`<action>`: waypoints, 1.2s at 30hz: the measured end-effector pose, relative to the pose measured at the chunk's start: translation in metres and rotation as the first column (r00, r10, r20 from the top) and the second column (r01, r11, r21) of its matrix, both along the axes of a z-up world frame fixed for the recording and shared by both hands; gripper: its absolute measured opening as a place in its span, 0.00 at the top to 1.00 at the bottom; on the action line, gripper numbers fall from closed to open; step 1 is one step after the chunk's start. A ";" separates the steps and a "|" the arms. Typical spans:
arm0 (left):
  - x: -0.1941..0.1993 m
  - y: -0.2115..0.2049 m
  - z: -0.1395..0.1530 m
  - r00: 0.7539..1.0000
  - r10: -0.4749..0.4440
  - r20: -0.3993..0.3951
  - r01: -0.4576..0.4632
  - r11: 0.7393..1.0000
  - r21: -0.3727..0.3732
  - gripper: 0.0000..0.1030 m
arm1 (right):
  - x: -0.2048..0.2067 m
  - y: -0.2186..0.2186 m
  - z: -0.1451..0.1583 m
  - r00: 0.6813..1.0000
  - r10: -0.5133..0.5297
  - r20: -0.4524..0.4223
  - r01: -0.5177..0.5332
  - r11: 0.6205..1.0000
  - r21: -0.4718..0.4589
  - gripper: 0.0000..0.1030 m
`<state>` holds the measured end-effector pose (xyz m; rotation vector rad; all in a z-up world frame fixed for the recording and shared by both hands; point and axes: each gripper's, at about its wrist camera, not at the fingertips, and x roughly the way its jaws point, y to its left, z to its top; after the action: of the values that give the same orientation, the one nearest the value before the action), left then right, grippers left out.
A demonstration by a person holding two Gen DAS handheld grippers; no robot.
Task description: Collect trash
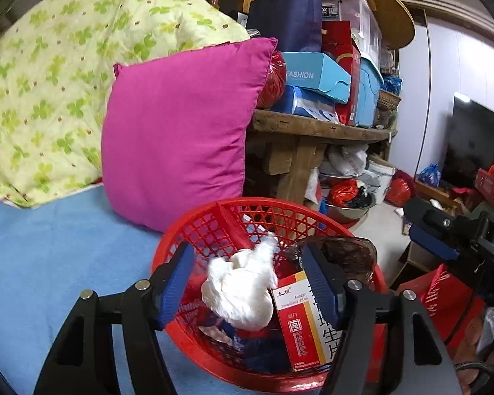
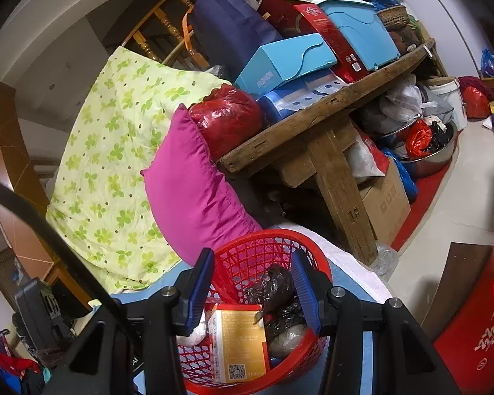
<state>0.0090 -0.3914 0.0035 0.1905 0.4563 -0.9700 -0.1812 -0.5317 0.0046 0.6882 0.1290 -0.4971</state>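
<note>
Now left gripper (image 1: 250, 291) wide; white tissue wad (image 1: 243, 291) loose between pads, over red basket (image 1: 181, 240).

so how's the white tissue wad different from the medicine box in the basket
The white tissue wad is crumpled, soft and lumpy; the medicine box is flat-sided with sharp corners. The wad is plain white, while the box is printed in red, yellow and white with lettering. The wad looks blurred between the open left gripper's fingers, touching neither pad; the box stands on end against the side. Both are over or in the red basket.
</note>
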 end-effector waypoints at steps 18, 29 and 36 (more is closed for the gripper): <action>0.002 0.048 0.026 0.980 0.158 0.119 -0.172 0.978 0.117 0.16 | 0.014 0.025 0.007 1.000 0.031 0.006 -0.031 1.000 -0.001 0.44; 0.005 0.089 0.047 0.968 0.218 0.128 -0.231 0.967 0.103 0.11 | 0.026 0.055 0.011 0.998 0.022 -0.059 -0.027 0.996 -0.089 0.41; 0.003 0.111 0.055 0.963 0.228 0.144 -0.244 0.964 0.105 0.10 | 0.015 0.074 0.010 0.992 -0.003 -0.123 -0.011 0.994 -0.113 0.37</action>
<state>0.0116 -0.2800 0.0584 0.3018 0.4073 -0.6907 -0.1663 -0.4572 0.0145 0.5460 0.2166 -0.5389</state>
